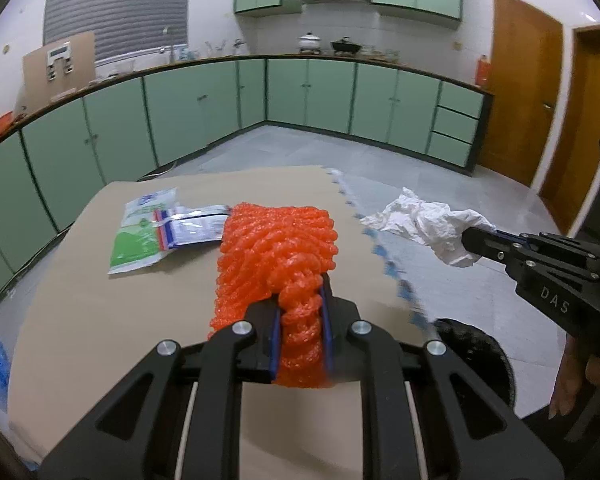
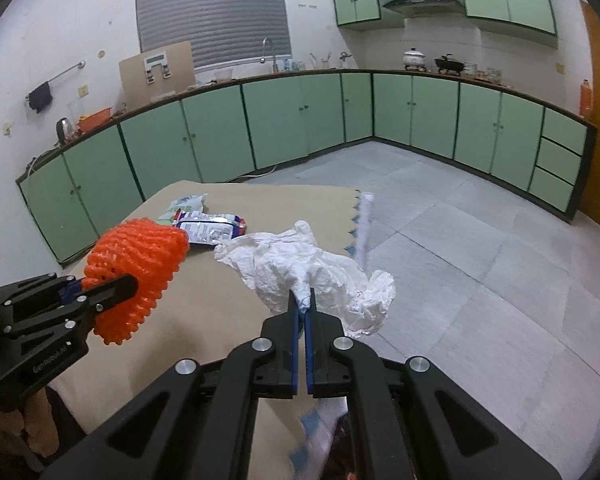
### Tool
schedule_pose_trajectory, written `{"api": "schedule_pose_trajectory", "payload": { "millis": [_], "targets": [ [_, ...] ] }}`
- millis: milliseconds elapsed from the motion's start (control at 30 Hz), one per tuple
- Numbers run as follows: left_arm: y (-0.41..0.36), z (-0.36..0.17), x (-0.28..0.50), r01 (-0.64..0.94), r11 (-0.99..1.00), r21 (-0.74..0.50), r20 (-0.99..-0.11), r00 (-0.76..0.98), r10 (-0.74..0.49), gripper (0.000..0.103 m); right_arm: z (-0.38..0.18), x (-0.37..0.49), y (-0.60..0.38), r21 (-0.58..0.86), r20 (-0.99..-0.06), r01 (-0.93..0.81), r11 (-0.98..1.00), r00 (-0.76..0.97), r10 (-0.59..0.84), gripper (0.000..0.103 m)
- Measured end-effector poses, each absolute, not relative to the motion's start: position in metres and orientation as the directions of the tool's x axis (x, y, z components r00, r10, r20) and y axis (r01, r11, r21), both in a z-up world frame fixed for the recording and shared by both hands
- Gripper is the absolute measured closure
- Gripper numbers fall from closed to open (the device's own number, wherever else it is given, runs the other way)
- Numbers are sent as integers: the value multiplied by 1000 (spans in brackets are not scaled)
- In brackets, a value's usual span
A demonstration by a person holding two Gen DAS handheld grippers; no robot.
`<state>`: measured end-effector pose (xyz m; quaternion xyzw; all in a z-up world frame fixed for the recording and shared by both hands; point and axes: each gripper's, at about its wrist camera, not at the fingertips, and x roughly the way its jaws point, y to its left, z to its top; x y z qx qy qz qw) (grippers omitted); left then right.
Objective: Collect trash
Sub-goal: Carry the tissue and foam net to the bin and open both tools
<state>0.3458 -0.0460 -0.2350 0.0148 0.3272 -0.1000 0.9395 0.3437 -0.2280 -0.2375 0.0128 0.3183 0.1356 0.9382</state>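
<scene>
Now, starting on my left: my left hand-held gripper (image 1: 302, 320) is clamped narrow on the orange mesh (image 1: 276, 248), pinching a bunched end of it between the blue pads. The mesh's long axis runs straight out ahead of that gripper, with its free end pointing away from me toward the far cabinets (image 1: 204, 120). It looks lifted off the brown bench (image 1: 100, 300), though I cannot tell whether its far end touches. Ahead and to the left of it, two flat packets (image 1: 160, 232) lie on the bench, well beyond the fingertips, overlapping each other.

Further right, my right hand-held gripper (image 2: 303, 300) is closed almost fully on a fold of crumpled white paper (image 2: 312, 268). The wad spreads out ahead of the fingertips, wider than it is long, with no clear pointing end. It hangs over the bench edge, near the blue-toothed mat (image 2: 366, 216).

As I judge it, I am in the carry step: both pieces are gripped, neither binned. Below and between my two grippers a dark round opening (image 1: 476, 344) shows, probably the bin. The next move calls for bringing each piece over it before letting go, then returning for the packets.
</scene>
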Motion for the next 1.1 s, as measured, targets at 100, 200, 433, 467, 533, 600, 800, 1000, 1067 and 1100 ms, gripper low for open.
{"api": "schedule_pose_trajectory", "payload": {
  "millis": [100, 200, 433, 467, 533, 600, 800, 1000, 1067, 1100],
  "targets": [
    [-65, -232, 333, 248, 968, -37, -617, 756, -217, 89, -231, 323, -245, 106, -590, -210, 972, 773, 232, 101],
    [-82, -231, 326, 291, 956, -40, -619, 744, -252, 89, -230, 308, -263, 105, -592, -173, 979, 780, 201, 101],
    [-139, -238, 309, 405, 913, -50, -635, 693, -342, 89, -235, 274, -308, 98, -607, -80, 992, 785, 124, 101],
    [-147, -240, 308, 419, 907, -50, -640, 684, -351, 89, -237, 270, -314, 98, -611, -68, 993, 783, 114, 101],
    [-164, -246, 305, 447, 894, -42, -648, 668, -365, 89, -242, 265, -325, 100, -621, -47, 994, 777, 99, 101],
    [-181, -252, 302, 473, 880, -35, -659, 651, -377, 89, -247, 261, -334, 104, -632, -26, 994, 770, 87, 101],
    [-212, -279, 301, 512, 858, -33, -705, 597, -383, 89, -272, 256, -361, 114, -673, 30, 993, 738, 55, 101],
    [-241, -316, 310, 543, 839, -23, -769, 527, -362, 88, -311, 255, -380, 142, -743, 80, 987, 667, 53, 101],
    [-247, -329, 317, 548, 836, -17, -789, 507, -348, 85, -325, 258, -383, 142, -768, 88, 986, 638, 54, 101],
    [-250, -337, 320, 549, 836, -19, -798, 495, -343, 83, -330, 257, -382, 144, -776, 93, 985, 628, 54, 101]
  ]
}}
